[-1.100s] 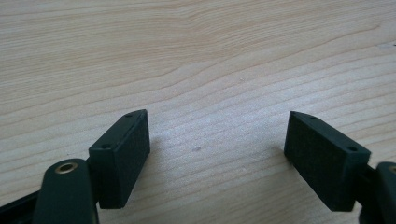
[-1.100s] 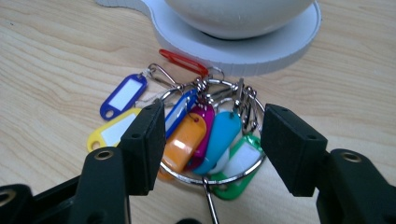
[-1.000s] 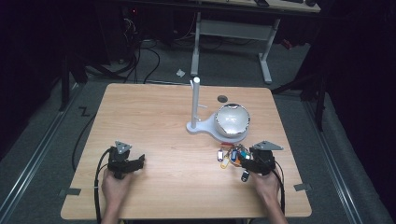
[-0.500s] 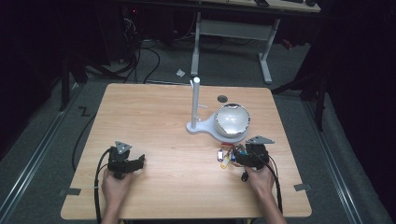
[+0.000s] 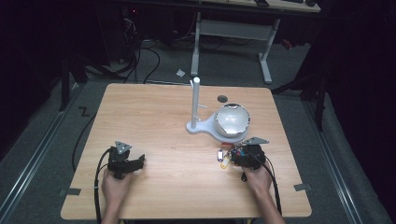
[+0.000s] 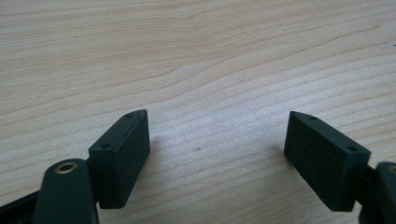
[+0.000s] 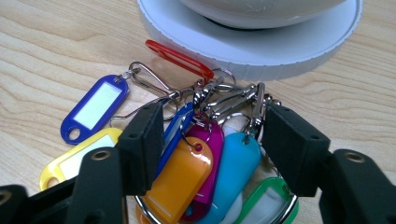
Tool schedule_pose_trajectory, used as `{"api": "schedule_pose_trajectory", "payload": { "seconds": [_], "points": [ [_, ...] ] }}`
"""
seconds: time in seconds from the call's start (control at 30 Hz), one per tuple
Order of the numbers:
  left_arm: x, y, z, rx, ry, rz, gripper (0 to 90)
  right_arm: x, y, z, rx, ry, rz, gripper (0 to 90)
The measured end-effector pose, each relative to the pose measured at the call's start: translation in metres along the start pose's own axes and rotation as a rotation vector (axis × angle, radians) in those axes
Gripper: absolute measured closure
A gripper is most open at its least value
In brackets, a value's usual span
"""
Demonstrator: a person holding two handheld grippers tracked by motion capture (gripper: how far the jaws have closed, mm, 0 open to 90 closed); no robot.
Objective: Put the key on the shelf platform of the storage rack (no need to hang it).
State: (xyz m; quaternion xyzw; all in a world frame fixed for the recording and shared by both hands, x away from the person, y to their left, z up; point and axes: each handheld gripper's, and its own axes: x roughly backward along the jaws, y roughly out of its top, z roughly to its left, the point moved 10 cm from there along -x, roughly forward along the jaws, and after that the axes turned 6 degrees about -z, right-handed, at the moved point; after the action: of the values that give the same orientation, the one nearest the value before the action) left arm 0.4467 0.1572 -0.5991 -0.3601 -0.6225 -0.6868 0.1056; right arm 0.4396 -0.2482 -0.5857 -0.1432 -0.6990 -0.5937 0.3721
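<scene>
A bunch of coloured key tags (image 7: 233, 158) on metal clips lies on the wooden table (image 5: 154, 121), just in front of a white stand's round base (image 7: 261, 51). A blue tag (image 7: 95, 107), a yellow tag (image 7: 70, 161) and a red tag (image 7: 177, 58) fan out to the side. My right gripper (image 7: 210, 135) reaches low over the bunch (image 5: 225, 156). Its jaws have just been closing with the orange, pink and cyan tags between them, and gaps still show, so it is open. My left gripper (image 6: 217, 149) rests open on bare wood at the front left (image 5: 140, 161).
The white stand (image 5: 196, 105) has an upright post and carries a shiny rounded bowl (image 5: 232, 119) right behind the tags. A small dark round hole (image 5: 222, 99) sits in the tabletop farther back. A desk frame and cables lie on the floor beyond the table.
My right gripper has shifted a little to the left and down onto the bunch of key tags. The left gripper has stayed where it was.
</scene>
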Motion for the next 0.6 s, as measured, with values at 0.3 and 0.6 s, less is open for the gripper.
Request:
{"api": "schedule_pose_trajectory", "payload": {
  "seconds": [0.3,0.6],
  "points": [
    [-0.0001,0.0001,0.0,0.0,0.001,-0.001,22.7,0.0003,0.0004,0.0035,-0.018,0.066,-0.014,67.6],
    [0.0,0.0,0.0,0.0,0.0,0.0,22.7,0.0053,0.0037,0.0021,-0.02,0.082,-0.032,75.8]
  ]
}}
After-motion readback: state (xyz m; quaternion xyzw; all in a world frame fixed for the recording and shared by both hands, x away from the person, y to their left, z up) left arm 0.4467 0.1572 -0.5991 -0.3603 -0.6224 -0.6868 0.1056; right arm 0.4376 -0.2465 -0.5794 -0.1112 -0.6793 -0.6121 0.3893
